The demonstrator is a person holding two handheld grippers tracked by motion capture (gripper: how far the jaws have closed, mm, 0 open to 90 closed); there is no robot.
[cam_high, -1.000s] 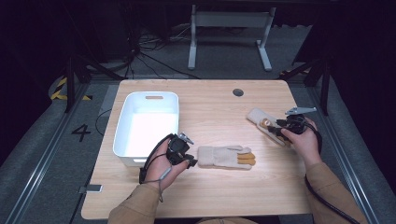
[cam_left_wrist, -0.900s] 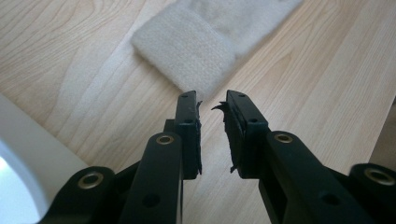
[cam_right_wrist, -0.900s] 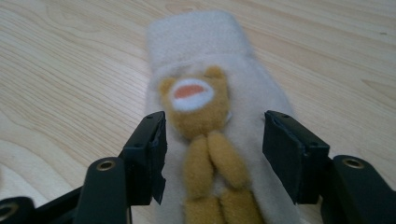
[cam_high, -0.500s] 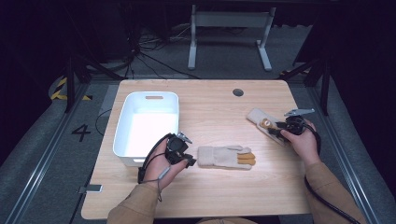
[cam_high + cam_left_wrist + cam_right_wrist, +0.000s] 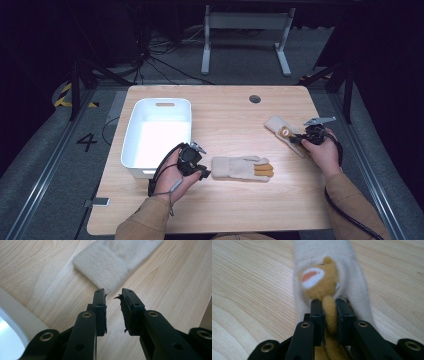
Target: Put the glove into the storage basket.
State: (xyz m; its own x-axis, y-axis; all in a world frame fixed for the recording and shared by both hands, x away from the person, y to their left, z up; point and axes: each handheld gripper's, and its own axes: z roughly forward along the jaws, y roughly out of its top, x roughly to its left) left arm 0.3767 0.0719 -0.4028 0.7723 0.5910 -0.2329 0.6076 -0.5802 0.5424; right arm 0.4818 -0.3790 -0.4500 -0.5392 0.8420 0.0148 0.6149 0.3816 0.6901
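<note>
Two cream knitted gloves on pale wooden table (image 5: 235, 115)

Right gripper (image 5: 329, 305) just clamped onto far glove's (image 5: 324, 277) mustard-brown fingertip — left gripper (image 5: 113, 295) unclenched, empty, before near glove's (image 5: 110, 265) cuff.

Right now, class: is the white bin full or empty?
Empty: the white bin shows only bare floor inside; both gloves lie outside on the table.

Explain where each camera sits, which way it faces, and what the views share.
High view: above the table, looking forward and down; forearms, hands, left gripper, right gripper.
Left gripper view: along its jaws toward the near glove's cuff.
Right gripper view: along jaws shut on the far glove.
Shared: both gloves, the tabletop.
</note>
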